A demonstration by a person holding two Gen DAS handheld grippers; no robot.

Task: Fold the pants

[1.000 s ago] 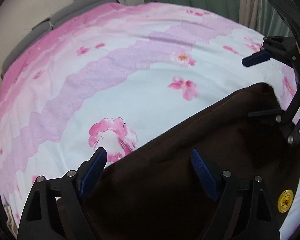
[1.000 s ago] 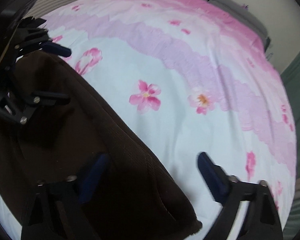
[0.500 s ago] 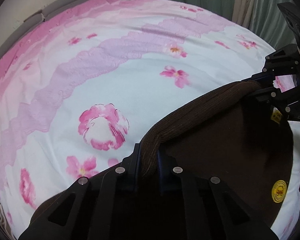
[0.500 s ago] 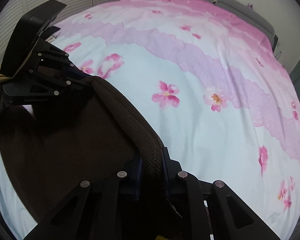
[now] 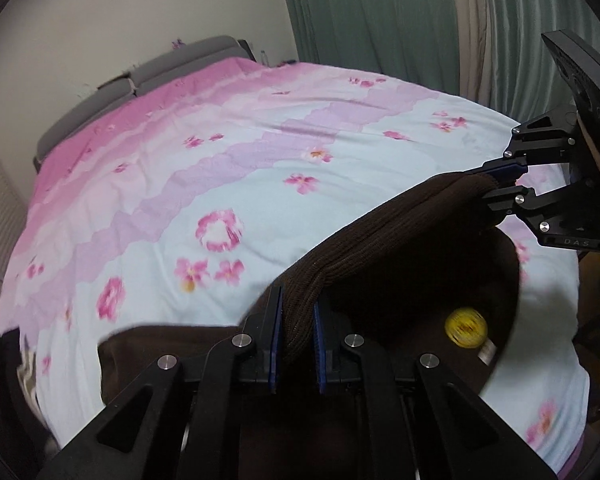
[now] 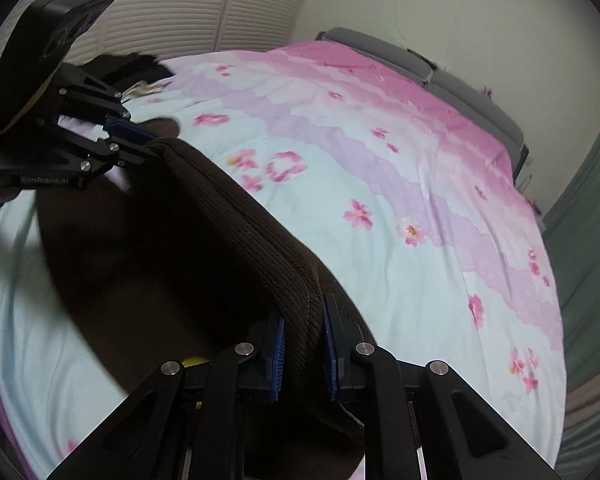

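Dark brown ribbed pants (image 5: 380, 240) hang between my two grippers above the bed. My left gripper (image 5: 296, 320) is shut on one end of the ribbed waistband. My right gripper (image 6: 302, 328) is shut on the other end of the pants (image 6: 228, 216). The band stretches taut between them. In the left wrist view my right gripper (image 5: 500, 184) shows at the far right, clamped on the fabric. In the right wrist view my left gripper (image 6: 140, 142) shows at upper left. A round yellow tag (image 5: 465, 327) hangs on the pants. The legs below are hidden.
The bed wears a floral cover (image 5: 220, 168) in pink, lilac and pale blue. A grey headboard (image 5: 140, 76) lies at the far end. Green curtains (image 5: 380, 16) stand on one side, a white slatted door (image 6: 180, 12) on the other. Dark clothing (image 6: 132, 66) lies at the bed's edge.
Both grippers went from open over the pants to shut on the waistband. They have since lifted it off the bed, and more of the room shows.
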